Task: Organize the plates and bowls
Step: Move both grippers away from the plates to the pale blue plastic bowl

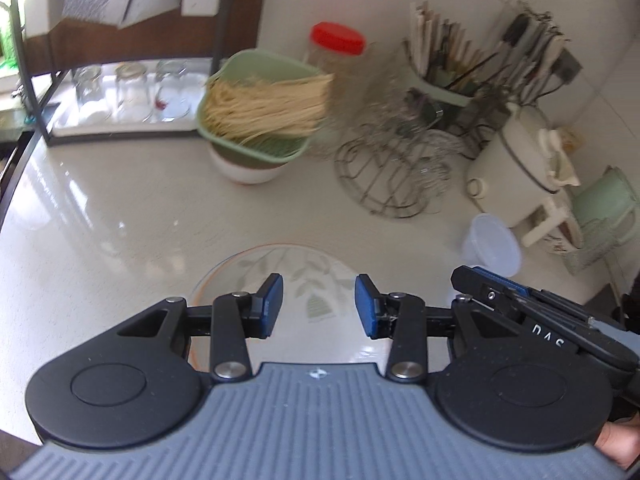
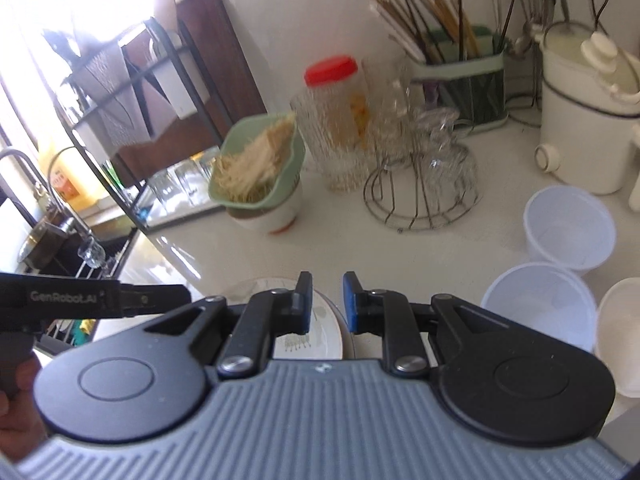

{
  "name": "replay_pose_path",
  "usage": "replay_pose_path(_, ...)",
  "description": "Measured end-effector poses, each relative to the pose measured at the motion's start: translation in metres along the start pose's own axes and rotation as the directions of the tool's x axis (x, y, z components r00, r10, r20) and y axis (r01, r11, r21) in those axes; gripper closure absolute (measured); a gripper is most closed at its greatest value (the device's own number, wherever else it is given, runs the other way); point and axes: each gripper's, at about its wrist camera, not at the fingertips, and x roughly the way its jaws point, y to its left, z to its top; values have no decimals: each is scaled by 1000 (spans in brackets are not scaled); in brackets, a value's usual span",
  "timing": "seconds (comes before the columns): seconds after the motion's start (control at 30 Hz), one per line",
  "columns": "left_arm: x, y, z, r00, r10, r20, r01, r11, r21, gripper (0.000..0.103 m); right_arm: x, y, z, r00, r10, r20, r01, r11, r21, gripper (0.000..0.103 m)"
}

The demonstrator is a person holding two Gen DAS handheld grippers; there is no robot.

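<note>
A white plate with a green leaf pattern (image 1: 304,280) lies on the counter right under my left gripper (image 1: 319,306), which is open and empty above it. The plate also shows in the right wrist view (image 2: 324,328), under my right gripper (image 2: 327,304), whose jaws stand a little apart around the plate's right rim. Two translucent plastic bowls (image 2: 568,228) (image 2: 536,300) and a white bowl (image 2: 620,332) stand to the right. One plastic bowl also shows in the left wrist view (image 1: 494,244). The right gripper's body shows at the right edge of the left wrist view.
A green strainer of noodles (image 1: 260,100) sits on a white bowl at the back. A wire rack with glasses (image 1: 396,168), a red-lidded jar (image 1: 338,46), a chopstick holder (image 2: 460,76) and a white cooker (image 2: 588,108) line the wall. A sink (image 2: 60,236) lies left.
</note>
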Motion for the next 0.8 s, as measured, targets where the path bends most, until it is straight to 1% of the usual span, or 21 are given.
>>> replay_pose_path(0.07,-8,-9,1,1000,-10,18,10,1000,17,58,-11,-1,1,1000,-12,19,12,1000,-2,83)
replay_pose_path(0.2,-12,-29,-9,996,-26,81,19,996,87,57,-33,-5,-1,998,-29,56,29,1000,-8,83)
replay_pose_path(0.33,-7,-47,-23,997,-34,67,26,994,106,57,-48,-14,-10,994,-73,84,75,997,-20,83)
replay_pose_path(0.4,-7,-58,-34,997,-22,71,13,992,126,57,-57,-22,-17,993,-75,88,76,997,-11,83)
replay_pose_path(0.63,-8,-97,-69,996,8,87,-15,997,82,57,-84,-62,-32,991,-87,105,90,996,-25,83)
replay_pose_path(0.8,-5,-127,-94,998,37,58,-40,998,51,57,-104,-94,-43,992,-90,85,94,995,-37,83)
